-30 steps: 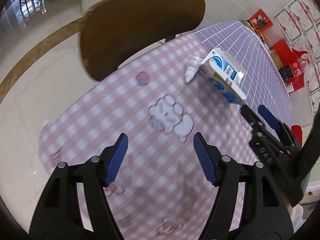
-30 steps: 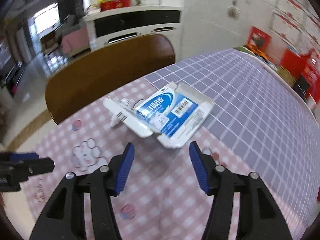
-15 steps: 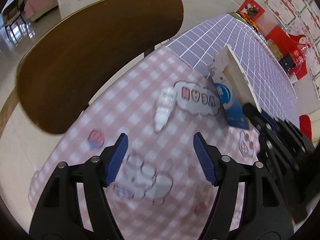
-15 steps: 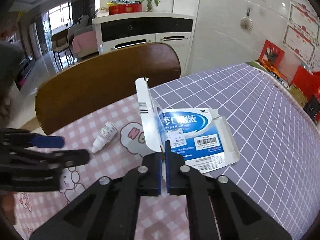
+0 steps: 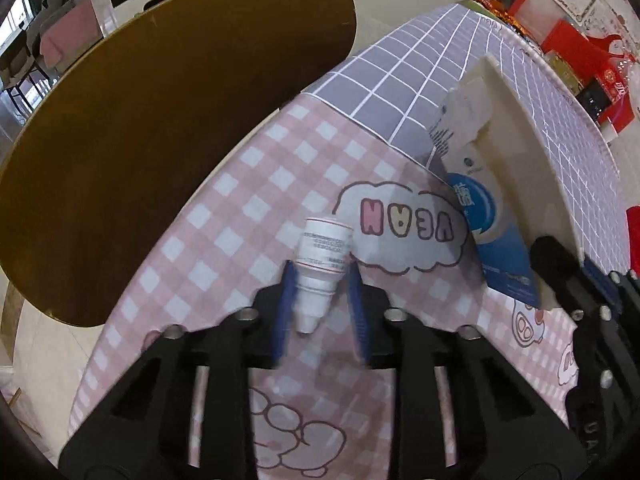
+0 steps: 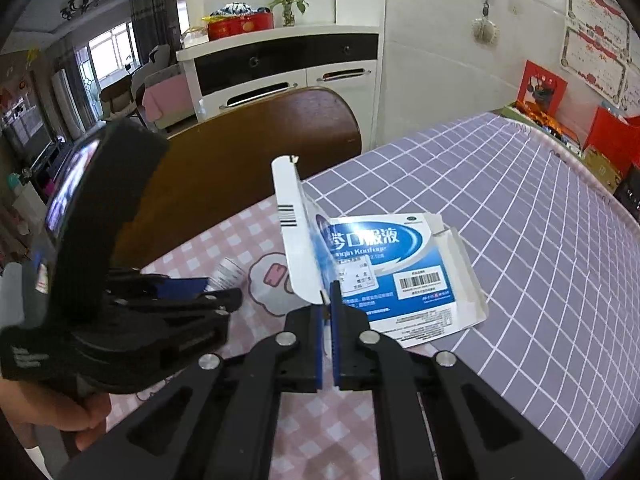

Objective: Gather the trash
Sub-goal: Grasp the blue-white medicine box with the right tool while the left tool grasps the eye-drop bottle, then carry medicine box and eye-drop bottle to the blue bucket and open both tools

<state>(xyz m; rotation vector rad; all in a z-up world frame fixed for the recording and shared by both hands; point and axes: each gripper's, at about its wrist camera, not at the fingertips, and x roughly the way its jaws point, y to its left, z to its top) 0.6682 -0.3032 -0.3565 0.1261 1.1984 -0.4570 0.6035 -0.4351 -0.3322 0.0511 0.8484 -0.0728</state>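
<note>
L gripper (image 5: 320, 300): jaws just closing around small white dropper bottle (image 5: 322, 264), blue pads at its sides, bottle lying on pink checked cloth (image 5: 224, 240) | R gripper (image 6: 328, 300): clamped on flap of flattened blue-white carton (image 6: 384, 268), carton straddling pink and purple grid cloth (image 6: 520, 220) | brown chair back (image 5: 160, 120) beyond table edge

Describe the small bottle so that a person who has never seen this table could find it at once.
On the pink checked cloth, near the brown chair back, a cartoon cloud is printed. The small bottle lies beside it, between the left gripper's closing blue pads. It is white and tapered with fine print, unlike the flat blue carton nearby.
</note>
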